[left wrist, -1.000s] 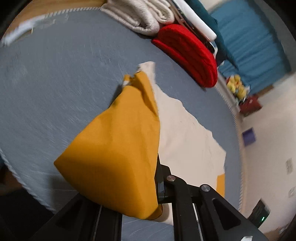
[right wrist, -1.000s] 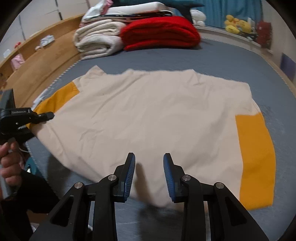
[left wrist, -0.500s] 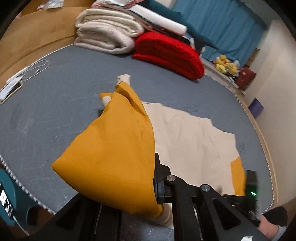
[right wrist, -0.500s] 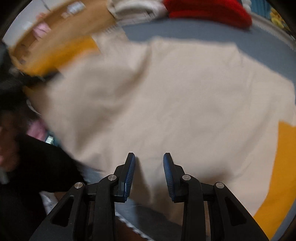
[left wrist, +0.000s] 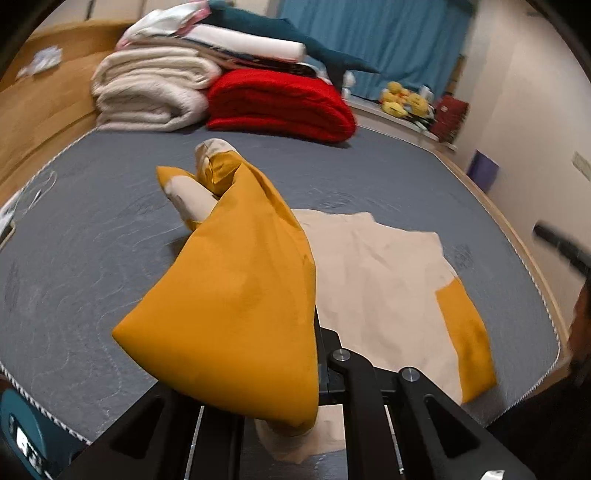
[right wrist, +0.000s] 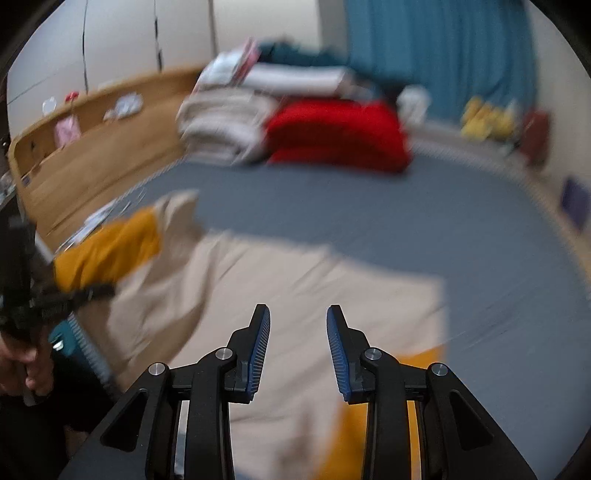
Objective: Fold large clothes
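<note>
1. Cream shirt [left wrist: 373,273] with mustard-yellow sleeves: lies on the grey mattress [left wrist: 92,236], near its front edge. Body spread flat toward the front right corner; one yellow sleeve [left wrist: 465,339] flat beside that corner.
2. Other yellow sleeve [left wrist: 236,306]: lifted off the mattress and draped over the left gripper [left wrist: 314,373], its cream cuff end [left wrist: 212,147] bunched at the top.
3. Left gripper: clamped on the lifted sleeve; cloth covers the left finger, the right finger [left wrist: 354,373] shows black beside it. In the right wrist view the same gripper [right wrist: 88,291] appears at the far left with the yellow cloth [right wrist: 110,251] pinched in it.
4. Right gripper [right wrist: 298,347]: jaws spread apart with nothing between them, blue pads [right wrist: 260,343] bare; held above the cream body [right wrist: 295,295] at the mattress's front edge. View motion-blurred.
5. Folded cream blankets [left wrist: 147,96]: stacked at the far left corner of the mattress.
6. Folded red blanket [left wrist: 277,103]: just beside the cream stack, on its right.
7. Mixed folded linen, white and teal [left wrist: 258,44]: piled on top of both stacks.
8. Blue curtain [left wrist: 369,33]: behind the far edge.
9. Yellow soft toys [left wrist: 402,99]: on the ledge beyond the far right corner.
</note>
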The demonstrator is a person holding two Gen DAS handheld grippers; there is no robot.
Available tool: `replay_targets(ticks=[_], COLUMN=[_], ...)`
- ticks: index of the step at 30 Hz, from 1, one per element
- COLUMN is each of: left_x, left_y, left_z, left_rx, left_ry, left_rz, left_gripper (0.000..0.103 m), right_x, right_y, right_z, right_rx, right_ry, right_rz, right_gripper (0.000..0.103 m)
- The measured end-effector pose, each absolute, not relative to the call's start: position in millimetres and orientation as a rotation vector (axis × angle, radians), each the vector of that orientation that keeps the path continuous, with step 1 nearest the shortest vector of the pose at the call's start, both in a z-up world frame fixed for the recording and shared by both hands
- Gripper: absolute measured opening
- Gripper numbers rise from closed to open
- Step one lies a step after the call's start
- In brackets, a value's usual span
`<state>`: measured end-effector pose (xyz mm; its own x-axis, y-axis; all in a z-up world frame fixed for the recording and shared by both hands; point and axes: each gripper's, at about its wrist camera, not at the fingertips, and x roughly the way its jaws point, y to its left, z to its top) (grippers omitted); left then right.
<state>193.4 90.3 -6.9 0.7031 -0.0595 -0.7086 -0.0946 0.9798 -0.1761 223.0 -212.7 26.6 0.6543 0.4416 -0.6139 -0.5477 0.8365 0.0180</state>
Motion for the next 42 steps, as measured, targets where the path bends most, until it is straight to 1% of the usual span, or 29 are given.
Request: replay_targets(ticks=[2, 4, 7, 10, 12, 15, 18, 20, 21, 22, 23, 25, 27, 28, 32, 34, 36, 38, 40, 42], left_x=[197, 199, 207, 218, 227, 237, 243, 248, 250, 248, 245, 237, 227, 222, 202, 201, 202, 211, 226, 233], left_y=[69, 47, 9, -40, -79, -142, -193, -221, -230, -233, -231, -218, -194, -180, -127, -96, -72, -38, -16, -5], left_z=[-4, 1, 13, 19, 14, -8, -41, -73, -91, -95, -93, -76, -51, -38, 3, 9, 4, -16, -37, -45], left_rx=[-0.156, -0.096, -0.058, -0.036, -0.011, 0.051, 0.113, 0.151, 0.169, 0.178, 0.181, 0.140, 0.067, 0.043, 0.013, -0.008, -0.016, -0.096, -0.167, -0.241], left_ry=[0.787, 0.779, 0.767, 0.763, 0.780, 0.830, 0.905, 1.007, 1.067, 1.083, 1.087, 1.067, 1.054, 1.044, 0.985, 0.965, 0.952, 0.967, 1.059, 1.083], left_rz=[-0.012, -0.045, -0.102, -0.167, -0.211, -0.281, -0.362, -0.409, -0.425, -0.432, -0.444, -0.501, -0.584, -0.618, -0.648, -0.607, -0.530, -0.419, -0.282, -0.210], left_gripper=[0.009, 0.009, 0.009, 0.008, 0.008, 0.008, 0.008, 0.012, 0.018, 0.021, 0.022, 0.036, 0.044, 0.046, 0.048, 0.049, 0.049, 0.049, 0.047, 0.047], right_x=[217, 216, 213, 223, 223, 225, 223, 221, 228, 231, 237, 243, 251, 254, 256, 258, 258, 258, 257, 257], right_y=[-246, -275, -324, -358, -381, -398, -414, -419, -421, -422, -424, -422, -416, -411, -389, -378, -370, -358, -346, -335], right_z=[46, 53, 42, 27, 32, 23, 21, 20, 17, 15, 11, 4, -4, -9, -26, -35, -44, -56, -70, -83], right_rx=[-0.206, -0.198, -0.080, 0.033, 0.114, 0.125, 0.157, 0.174, 0.190, 0.209, 0.221, 0.247, 0.275, 0.288, 0.287, 0.286, 0.294, 0.280, 0.232, 0.182], right_ry=[0.561, 0.527, 0.531, 0.636, 0.612, 0.666, 0.672, 0.685, 0.699, 0.717, 0.731, 0.768, 0.817, 0.848, 0.927, 0.967, 1.007, 1.062, 1.118, 1.171], right_rz=[0.490, 0.421, 0.321, 0.257, 0.241, 0.211, 0.205, 0.206, 0.215, 0.232, 0.244, 0.283, 0.342, 0.379, 0.464, 0.490, 0.520, 0.544, 0.535, 0.520], right_gripper=[0.037, 0.038, 0.038, 0.038, 0.038, 0.038, 0.038, 0.038, 0.039, 0.040, 0.042, 0.047, 0.053, 0.054, 0.055, 0.055, 0.055, 0.055, 0.055, 0.055])
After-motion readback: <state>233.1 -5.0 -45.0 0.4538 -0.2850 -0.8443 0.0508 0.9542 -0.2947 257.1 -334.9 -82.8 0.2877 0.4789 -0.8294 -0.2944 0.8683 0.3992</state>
